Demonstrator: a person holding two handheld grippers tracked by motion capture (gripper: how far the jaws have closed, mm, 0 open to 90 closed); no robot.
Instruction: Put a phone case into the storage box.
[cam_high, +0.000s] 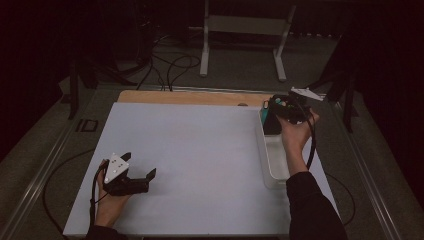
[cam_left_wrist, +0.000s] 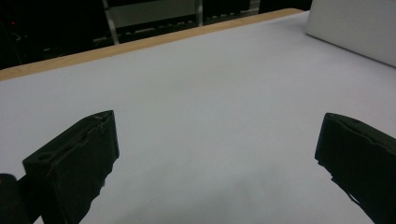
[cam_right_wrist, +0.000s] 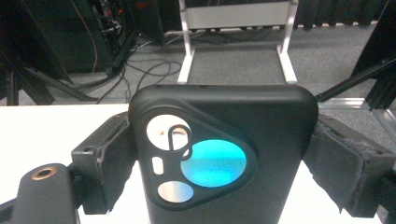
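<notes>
Right gripper (cam_right_wrist: 224, 163) clamps black rubbery phone case (cam_right_wrist: 219, 154) upright above white rectangular tray (cam_high: 275, 160); left gripper (cam_high: 137, 175), jaws spread, rests well apart.

The high view looks forward and down from above the near edge of the bench (cam_high: 190, 150), taking in its whole top and the floor beyond. The left gripper view sits low near the left corner, facing across to the far edge. The right gripper view looks past the far edge at a stand (cam_right_wrist: 236, 28) that the high view shares.
</notes>
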